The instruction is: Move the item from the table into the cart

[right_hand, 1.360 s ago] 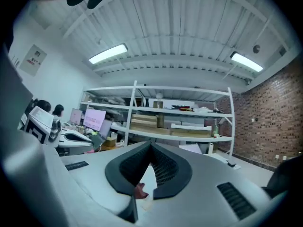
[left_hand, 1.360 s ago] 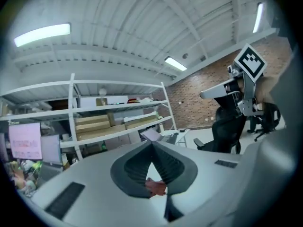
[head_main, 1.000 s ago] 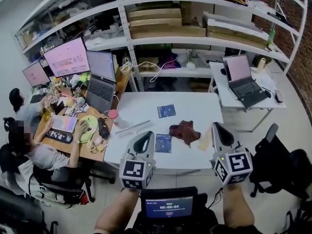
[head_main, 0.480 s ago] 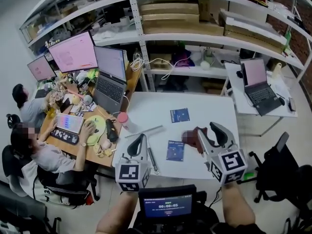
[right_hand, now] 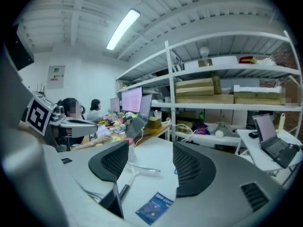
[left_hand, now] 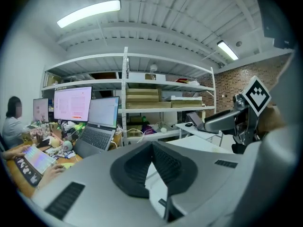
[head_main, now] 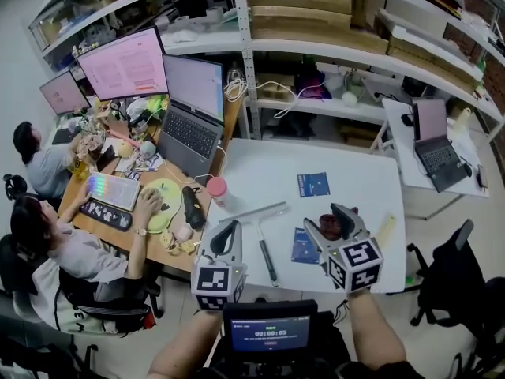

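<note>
The step in hand looks like the reach for the item, because nothing is picked up yet. The right gripper [head_main: 326, 221] hangs low over the near right part of the white bench [head_main: 260, 172]. From above, a dark red cloth [head_main: 330, 227] shows between its fingers, so I judge that this is the item to be moved. The fingers have just been opening and now stand well apart with nothing pressed between them. In the right gripper view the gap shows only the bench top, a squeegee [right_hand: 137, 170] and a blue packet [right_hand: 154, 207] lying further on. The cloth itself does not appear there, so I think it lies below the fingers, not yet in them.

The left gripper [head_main: 230, 229] hovers at the near edge of the bench, beside the squeegee handle. Its fingers are together and hold nothing.

The next move calls for lowering the right gripper around the cloth and closing on it. The cart is in no view.
</note>
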`<state>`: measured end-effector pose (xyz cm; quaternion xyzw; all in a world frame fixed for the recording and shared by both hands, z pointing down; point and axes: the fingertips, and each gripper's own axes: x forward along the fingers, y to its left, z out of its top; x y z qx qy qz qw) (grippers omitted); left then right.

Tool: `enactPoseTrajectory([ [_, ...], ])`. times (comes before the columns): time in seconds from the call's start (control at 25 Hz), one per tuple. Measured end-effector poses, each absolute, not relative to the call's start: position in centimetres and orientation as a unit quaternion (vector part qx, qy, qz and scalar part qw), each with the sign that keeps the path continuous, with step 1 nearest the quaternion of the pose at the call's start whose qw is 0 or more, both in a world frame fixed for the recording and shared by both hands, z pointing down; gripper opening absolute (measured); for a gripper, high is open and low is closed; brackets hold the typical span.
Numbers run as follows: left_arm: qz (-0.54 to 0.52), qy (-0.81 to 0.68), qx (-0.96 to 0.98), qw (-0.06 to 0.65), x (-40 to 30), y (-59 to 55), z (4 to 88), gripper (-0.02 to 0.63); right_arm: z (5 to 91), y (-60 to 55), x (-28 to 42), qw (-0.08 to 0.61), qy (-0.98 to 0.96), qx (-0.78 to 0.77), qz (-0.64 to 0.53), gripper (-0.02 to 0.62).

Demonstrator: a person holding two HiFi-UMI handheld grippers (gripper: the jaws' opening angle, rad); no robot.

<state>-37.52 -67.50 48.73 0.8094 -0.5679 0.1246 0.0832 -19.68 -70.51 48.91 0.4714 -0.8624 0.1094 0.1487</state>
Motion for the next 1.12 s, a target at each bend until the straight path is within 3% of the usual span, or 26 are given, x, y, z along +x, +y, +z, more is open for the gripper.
enactPoseTrajectory([
  [0.28,0.148,-0.605,0.765,0.163,-41.8,-67.0,56.5,0.008,61.4,-70.9,-26.5,0.232,-0.864,0.411,0.173,0.290],
  [0.44,0.171,-0.606,0.754,0.187,-41.8,-66.8,59.7,0.008,67.6,-71.8,-24.2,0.280,-0.831,0.437,0.199,0.290],
  [0.56,0.184,-0.591,0.757,0.210,-40.2,-66.8,61.7,0.008,72.6,-71.4,-21.6,0.321,-0.797,0.447,0.249,0.403],
  [1.0,0.216,-0.533,0.789,0.217,-32.8,-70.8,68.7,0.008,81.0,-73.0,-17.0,0.382,-0.738,0.479,0.282,0.403],
  [1.12,0.233,-0.511,0.798,0.218,-31.4,-71.7,70.3,0.008,82.2,-73.6,-16.5,0.386,-0.731,0.482,0.291,0.436],
])
